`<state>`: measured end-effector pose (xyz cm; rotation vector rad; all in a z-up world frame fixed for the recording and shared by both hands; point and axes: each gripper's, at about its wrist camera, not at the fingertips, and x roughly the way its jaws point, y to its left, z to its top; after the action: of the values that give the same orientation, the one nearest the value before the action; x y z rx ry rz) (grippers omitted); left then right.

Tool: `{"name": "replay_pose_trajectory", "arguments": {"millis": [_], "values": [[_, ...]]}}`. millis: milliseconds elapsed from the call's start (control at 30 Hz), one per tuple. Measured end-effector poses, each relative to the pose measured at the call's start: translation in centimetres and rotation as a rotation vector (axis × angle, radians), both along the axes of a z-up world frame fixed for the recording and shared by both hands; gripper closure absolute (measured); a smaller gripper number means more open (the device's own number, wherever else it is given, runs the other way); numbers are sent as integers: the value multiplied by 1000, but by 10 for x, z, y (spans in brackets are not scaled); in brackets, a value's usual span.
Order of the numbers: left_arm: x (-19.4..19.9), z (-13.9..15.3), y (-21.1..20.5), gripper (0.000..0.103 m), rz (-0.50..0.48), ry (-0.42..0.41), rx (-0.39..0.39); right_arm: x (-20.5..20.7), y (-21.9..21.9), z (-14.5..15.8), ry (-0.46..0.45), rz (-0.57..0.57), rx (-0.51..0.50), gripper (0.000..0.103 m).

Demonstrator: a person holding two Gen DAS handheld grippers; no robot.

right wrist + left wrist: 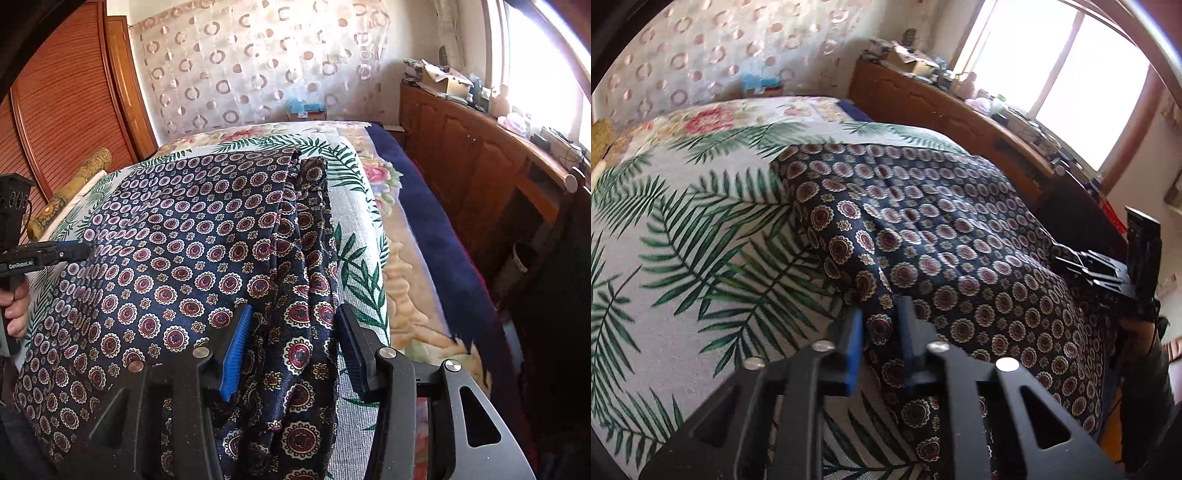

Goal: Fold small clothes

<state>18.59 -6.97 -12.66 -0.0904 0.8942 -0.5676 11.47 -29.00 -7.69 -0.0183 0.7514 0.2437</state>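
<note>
- As far as I can judge from both wrist views, I am early to midway in the fold: the dark medallion-print garment [177,266] lies spread on the palm-leaf bedcover [683,229], mostly flat, with no compact folded bundle to be seen.
- Along the garment's right side, in the right wrist view, the cloth is doubled into a bunched strip [306,229] with at least two layers showing, so I take one lengthwise fold as begun or roughly done, though it is untidy.
- My left gripper [877,325] has its blue pads close together with a narrow band of the garment's near edge between them; I read it as pinching the cloth, but the contact is partly hidden, so this is a judgement.
- My right gripper [291,347] is spread wide, its fingers astride the bunched strip and clamping nothing.
- In the right wrist view the left gripper [70,253] reaches the garment's left edge, well apart from the right one.
- What is left, as I see it: take hold on the right side, carry the edges over to halve the piece, and smooth the wrinkles.
- The wooden cabinet [480,155] and window stand beyond the bed, out of the working area.
</note>
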Motion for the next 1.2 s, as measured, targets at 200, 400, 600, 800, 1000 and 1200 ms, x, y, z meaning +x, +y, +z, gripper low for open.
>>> {"name": "replay_pose_trajectory", "arguments": {"millis": [200,400,600,800,1000,1200], "values": [[-9,23,0,99,-7,-97,31,3,5,-1,19,17,-4,55],[-13,45,20,99,40,-160,55,8,13,9,2,26,17,55],[-12,57,62,99,135,-185,110,6,28,18,-37,68,16,55],[-8,58,112,99,223,-181,172,5,41,23,-66,108,17,55],[-5,44,127,95,232,-132,189,8,53,14,-65,157,20,55],[-23,41,119,47,193,-166,230,12,72,6,-59,207,15,55]]}}
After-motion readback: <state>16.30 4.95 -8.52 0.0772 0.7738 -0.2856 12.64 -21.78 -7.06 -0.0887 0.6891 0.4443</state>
